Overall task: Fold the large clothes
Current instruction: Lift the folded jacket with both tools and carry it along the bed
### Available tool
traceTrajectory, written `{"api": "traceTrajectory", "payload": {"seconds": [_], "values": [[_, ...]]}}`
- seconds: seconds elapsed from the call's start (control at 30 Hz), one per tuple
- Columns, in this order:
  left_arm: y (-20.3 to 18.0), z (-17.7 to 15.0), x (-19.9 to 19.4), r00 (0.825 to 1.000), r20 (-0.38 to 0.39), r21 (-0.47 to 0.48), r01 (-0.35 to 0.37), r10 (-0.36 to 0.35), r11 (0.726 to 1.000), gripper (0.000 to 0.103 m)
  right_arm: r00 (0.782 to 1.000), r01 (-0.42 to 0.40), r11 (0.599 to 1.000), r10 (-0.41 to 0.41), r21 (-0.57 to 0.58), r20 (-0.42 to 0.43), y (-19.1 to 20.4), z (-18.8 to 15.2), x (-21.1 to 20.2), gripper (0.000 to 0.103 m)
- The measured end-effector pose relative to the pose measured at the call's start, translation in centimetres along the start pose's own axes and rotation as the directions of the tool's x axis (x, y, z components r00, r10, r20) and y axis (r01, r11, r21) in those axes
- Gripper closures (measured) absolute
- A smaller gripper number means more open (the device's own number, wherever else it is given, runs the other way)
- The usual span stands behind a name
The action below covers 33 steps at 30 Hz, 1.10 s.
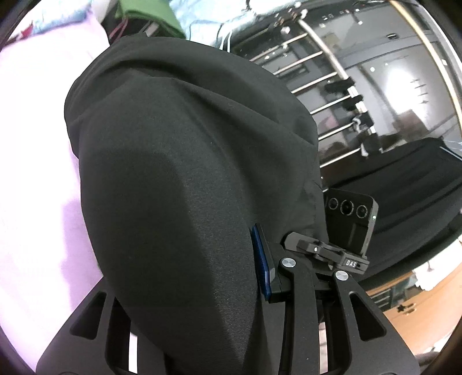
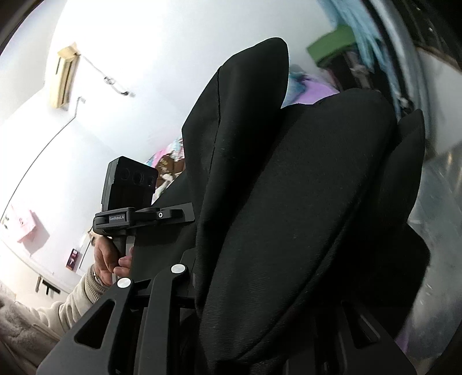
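- Left wrist view: a black garment drapes over the left gripper and fills the centre, blocking most of what lies ahead.
- One blue-edged finger pad presses the cloth's right edge at about 5 o'clock; the other finger is hidden, so the left gripper appears clamped on the garment.
- At 9 o'clock, a pale lilac sheet. At 12 o'clock, green fabric and light blue cloth.
- At 2 o'clock, a metal rack with horizontal bars.
- At 4 o'clock, the other gripper's camera unit.
- Right wrist view: the same garment hangs in thick folds across the right gripper; its fingertips are buried, but the cloth runs between them, held.
- At 8 o'clock, a hand in a cream sleeve grips a handle.
- At 10 o'clock, a wall air conditioner.
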<state>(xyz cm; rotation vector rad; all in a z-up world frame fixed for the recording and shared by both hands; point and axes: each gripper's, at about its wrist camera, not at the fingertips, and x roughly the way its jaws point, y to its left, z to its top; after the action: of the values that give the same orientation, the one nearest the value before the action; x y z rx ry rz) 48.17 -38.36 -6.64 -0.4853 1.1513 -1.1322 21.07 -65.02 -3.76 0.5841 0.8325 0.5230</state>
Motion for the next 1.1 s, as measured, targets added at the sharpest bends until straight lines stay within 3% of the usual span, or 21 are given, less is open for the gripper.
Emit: {"api": "traceTrajectory", "payload": {"seconds": [0.2, 0.37, 0.5, 0.8, 1.1], "values": [[1.5, 0.6, 5.2, 0.999, -0.039, -0.015, 0.001, -0.002, 1.000, 0.072, 0.999, -0.033, 0.998, 0.031, 0.057, 0.035, -3.4, -2.7, -0.7, 0.081], [4.1, 0.2, 7.6, 0.998, -0.056, -0.044, 0.004, -0.006, 0.999, 0.070, 0.997, -0.057, 0.994, 0.052, 0.094, 0.058, -4.5, -4.3, -1.7, 0.081], [4.1, 0.0, 9.1, 0.999, -0.053, -0.022, -0.010, 0.009, 1.000, 0.070, 0.995, -0.071, 0.990, 0.062, 0.118, 0.077, -5.9, -5.3, -2.0, 0.081], [3.2, -0.7, 9.8, 0.994, -0.057, 0.040, -0.088, 0.090, 0.995, 0.070, 0.993, -0.082, 0.983, 0.067, 0.167, 0.094, -7.6, -6.3, -1.1, 0.080], [2.8, -0.6, 9.4, 0.991, -0.060, 0.058, -0.117, 0.121, 0.991, 0.070, 0.995, -0.073, 0.982, 0.058, 0.177, 0.085, -9.0, -6.1, -0.2, 0.080]]}}
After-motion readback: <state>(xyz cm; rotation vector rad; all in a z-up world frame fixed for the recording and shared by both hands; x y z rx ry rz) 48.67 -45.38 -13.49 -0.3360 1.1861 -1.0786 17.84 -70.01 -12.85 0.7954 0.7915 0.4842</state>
